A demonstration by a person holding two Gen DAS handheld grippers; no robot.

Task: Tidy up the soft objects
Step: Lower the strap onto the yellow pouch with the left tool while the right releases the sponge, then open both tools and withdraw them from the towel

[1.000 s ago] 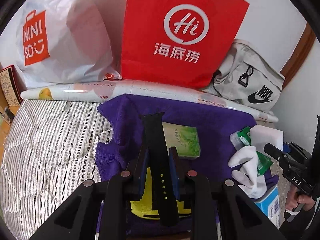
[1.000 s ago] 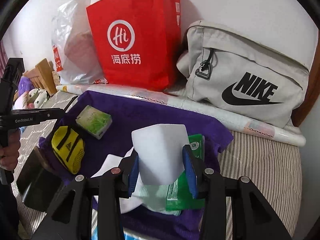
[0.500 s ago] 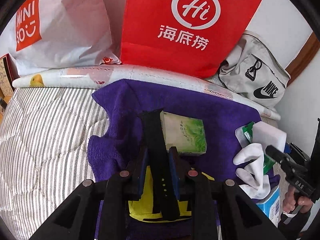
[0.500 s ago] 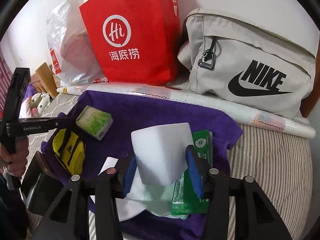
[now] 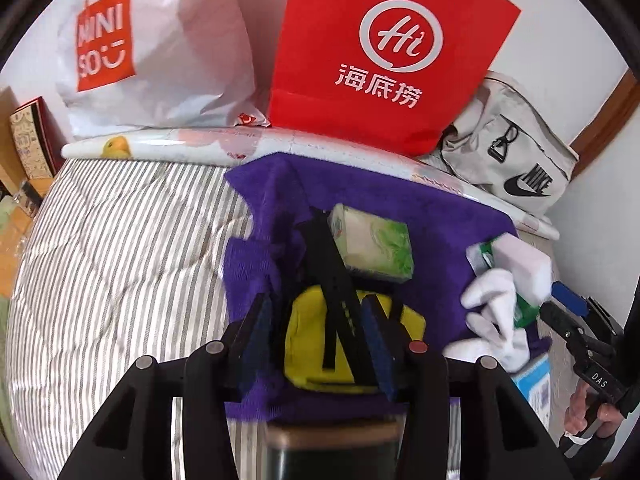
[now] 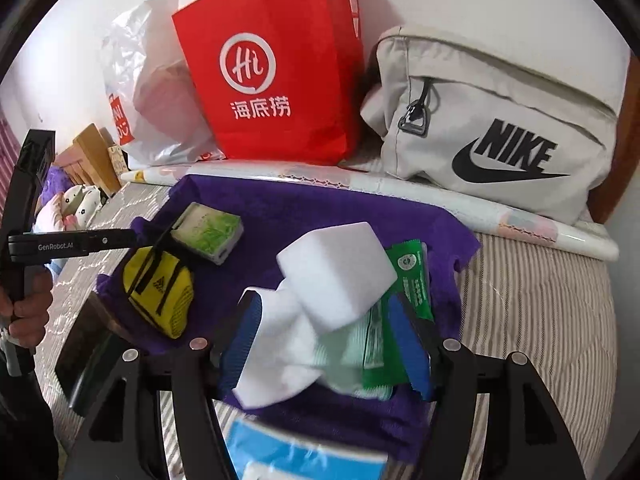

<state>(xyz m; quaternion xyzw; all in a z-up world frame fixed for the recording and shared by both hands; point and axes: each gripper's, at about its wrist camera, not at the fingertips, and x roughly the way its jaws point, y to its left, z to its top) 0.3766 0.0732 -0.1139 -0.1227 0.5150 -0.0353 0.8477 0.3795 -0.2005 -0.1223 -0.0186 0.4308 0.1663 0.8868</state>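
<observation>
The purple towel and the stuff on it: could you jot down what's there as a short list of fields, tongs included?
surface: striped bed cover
spread on it: purple towel
on the towel: tissue pack, yellow pouch, white sponge block, green packet, white sock
left tongs: opening, black strap lies between them over the yellow pouch
right tongs: opening, white sponge block tilted between them
behind the towel: red paper bag, white plastic bag, grey bag
</observation>
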